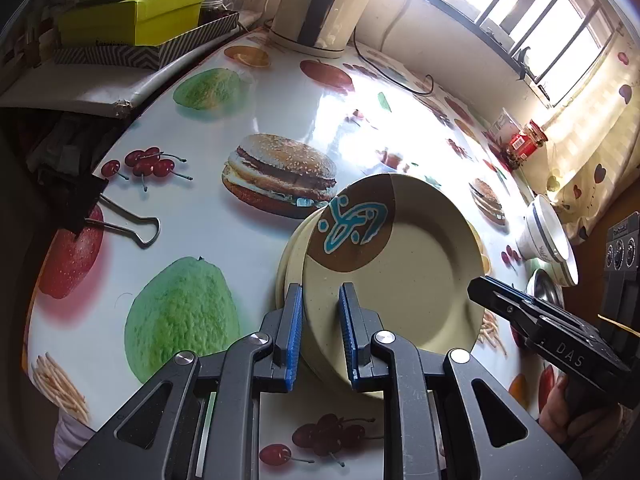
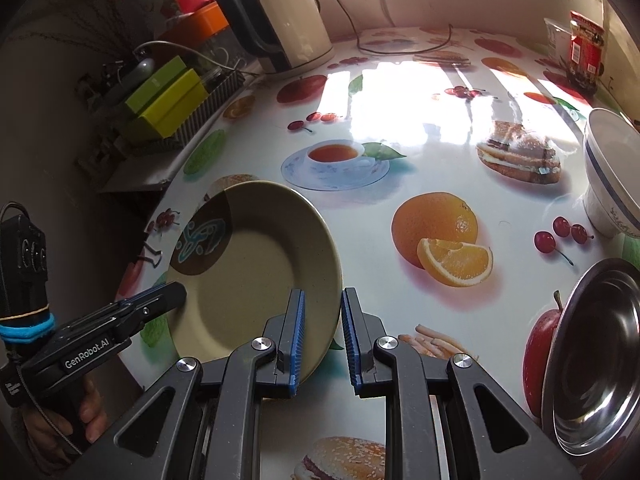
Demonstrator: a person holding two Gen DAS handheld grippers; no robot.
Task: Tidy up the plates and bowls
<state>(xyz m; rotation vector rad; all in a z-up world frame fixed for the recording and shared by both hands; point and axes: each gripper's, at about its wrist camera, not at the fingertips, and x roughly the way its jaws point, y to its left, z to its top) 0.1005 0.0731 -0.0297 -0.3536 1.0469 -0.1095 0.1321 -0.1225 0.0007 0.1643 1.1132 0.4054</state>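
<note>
A cream plate with a brown and blue pattern is tilted above the table, over another cream plate that lies under it. My left gripper straddles the tilted plate's near rim, jaws a little apart around it. The plate also shows in the right wrist view, where my right gripper has its left finger over the plate's right rim and its jaws slightly apart. A white bowl with a blue line and a steel bowl stand at the right.
The table has a glossy food-print cover. An electric kettle and its cord stand at the back. Green boxes sit on a shelf at the left. A red jar is at the far right. A binder clip grips the left edge.
</note>
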